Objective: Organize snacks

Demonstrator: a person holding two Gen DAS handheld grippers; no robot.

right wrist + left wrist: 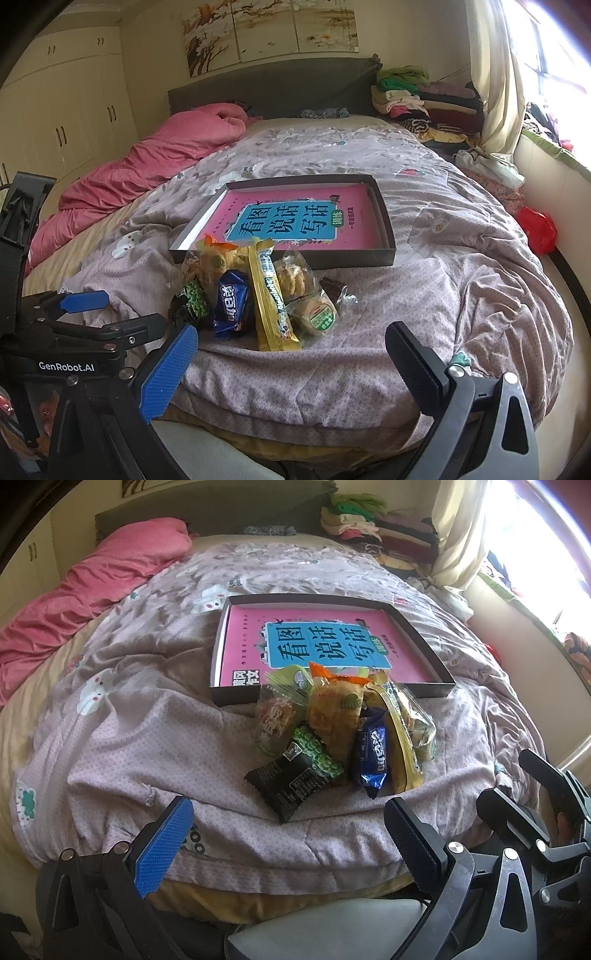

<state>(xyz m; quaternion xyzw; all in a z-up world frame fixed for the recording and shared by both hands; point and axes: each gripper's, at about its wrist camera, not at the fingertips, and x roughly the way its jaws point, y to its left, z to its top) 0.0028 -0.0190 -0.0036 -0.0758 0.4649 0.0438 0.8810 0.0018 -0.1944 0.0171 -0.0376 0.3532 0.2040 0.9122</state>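
Both tools hang wide open at the foot of the bed, pinching nothing. The left tool [288, 834] has its blue pad and black pad spread far apart just short of the snack pile, and the right tool [291, 360] stands the same way, a little to the side, with the left one showing at its elbow.

Right in front of them, on the rumpled quilt [122, 738], the snacks lie heaped against the near wall of the shallow box [417, 627]. Nearest the left tool is the black-and-green pea packet [295, 771], then the blue cookie packet [371, 757] beside it, a long yellow bar [271, 295] running front to back, and a clear pack of round biscuits [314, 312] on the right. Behind them an orange-topped bag [332, 701] leans over the box edge. A small dark wrapped piece [334, 290] sits just off to the right.

All of this looks light, and the wrappers crinkly and slick; I'd expect them to slide on one another. The biscuits and cookies seem likely to crack under a hard squeeze, so a gentle pinch across a crimped end seam or the flat middle seems safest. The quilt is soft and will give under a downward push. The box holds only a pink book [295, 221] lying flat, so there looks to be room on top of it.
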